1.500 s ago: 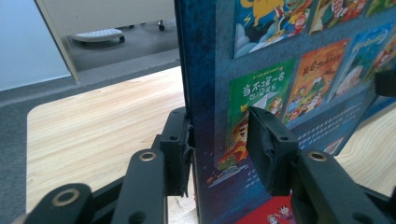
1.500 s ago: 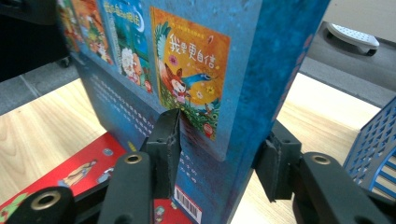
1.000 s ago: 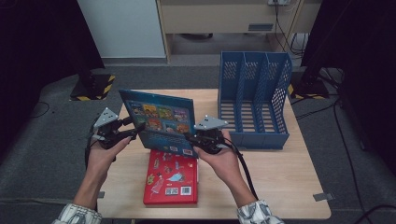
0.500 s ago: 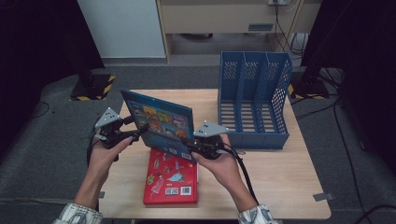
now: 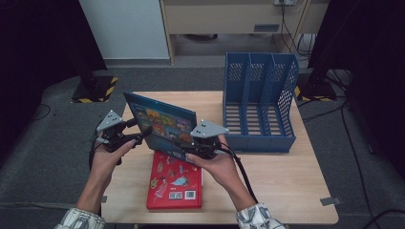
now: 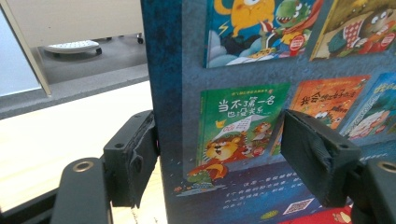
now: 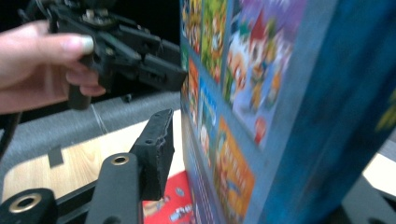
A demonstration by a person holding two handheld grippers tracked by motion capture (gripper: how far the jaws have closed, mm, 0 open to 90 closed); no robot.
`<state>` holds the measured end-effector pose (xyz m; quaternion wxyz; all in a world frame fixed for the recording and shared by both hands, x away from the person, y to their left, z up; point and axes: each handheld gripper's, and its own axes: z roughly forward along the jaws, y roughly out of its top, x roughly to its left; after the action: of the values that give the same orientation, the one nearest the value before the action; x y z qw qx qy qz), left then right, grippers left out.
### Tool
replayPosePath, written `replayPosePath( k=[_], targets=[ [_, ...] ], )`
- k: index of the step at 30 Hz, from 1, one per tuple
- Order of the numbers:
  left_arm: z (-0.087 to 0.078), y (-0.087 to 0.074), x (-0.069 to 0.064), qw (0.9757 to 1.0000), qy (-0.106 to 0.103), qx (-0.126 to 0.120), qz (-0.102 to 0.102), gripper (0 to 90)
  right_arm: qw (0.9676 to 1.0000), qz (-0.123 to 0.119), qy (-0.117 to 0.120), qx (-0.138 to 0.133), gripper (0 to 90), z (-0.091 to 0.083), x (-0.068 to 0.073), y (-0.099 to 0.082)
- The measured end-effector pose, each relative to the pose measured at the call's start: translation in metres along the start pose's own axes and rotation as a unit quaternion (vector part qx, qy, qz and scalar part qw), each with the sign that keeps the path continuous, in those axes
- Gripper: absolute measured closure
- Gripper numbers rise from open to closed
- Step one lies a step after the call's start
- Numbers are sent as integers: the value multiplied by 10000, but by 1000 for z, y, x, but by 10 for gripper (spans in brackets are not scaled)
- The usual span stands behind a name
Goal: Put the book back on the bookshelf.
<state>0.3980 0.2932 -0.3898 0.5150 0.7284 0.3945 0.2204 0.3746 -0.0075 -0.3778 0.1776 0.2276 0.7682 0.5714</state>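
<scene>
**High view: blue book stands on edge between your two grippers**

Your left gripper point(image 5: 143, 135) straddles the near edge of the blue book point(image 5: 165, 125). In the left gripper view its jaws have just been opening; the left pad point(image 6: 135, 161) sits at the spine and the right pad point(image 6: 317, 156) stands off the cover, so nothing is pinched. Your right gripper point(image 5: 188, 147) sits at the book's other end. Its jaws have just been spreading too, and the visible pad point(image 7: 156, 151) is clear of the cover. Below both grippers a red book point(image 5: 174, 183) lies flat on the desk point(image 5: 282, 186). Beyond your right gripper stands the blue file rack point(image 5: 260, 105).
</scene>
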Motion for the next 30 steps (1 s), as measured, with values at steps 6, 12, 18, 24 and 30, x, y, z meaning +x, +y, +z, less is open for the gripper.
replayPosePath(
  k=[6, 12, 18, 24, 30],
  targets=[
    [1, 1, -1, 10000, 45, 3, 8, 268, 9997, -18, 86, -219, 558, 1, -3, 12],
    [1, 1, -2, 10000, 56, 12, 5, 270, 9994, -40, 103, -328, 619, 5, -5, 18],
    [2, 1, -1, 10000, 49, 25, 5, 270, 9991, -4, 132, -391, 657, 7, -5, 18],
    [1, 2, -2, 10000, 73, 30, -13, 269, 9988, 41, 192, -447, 716, 12, -7, 17],
    [-12, -20, -5, 9997, 227, -26, 40, 207, 9982, 69, 229, -550, 763, 14, -8, 17]
  ],
)
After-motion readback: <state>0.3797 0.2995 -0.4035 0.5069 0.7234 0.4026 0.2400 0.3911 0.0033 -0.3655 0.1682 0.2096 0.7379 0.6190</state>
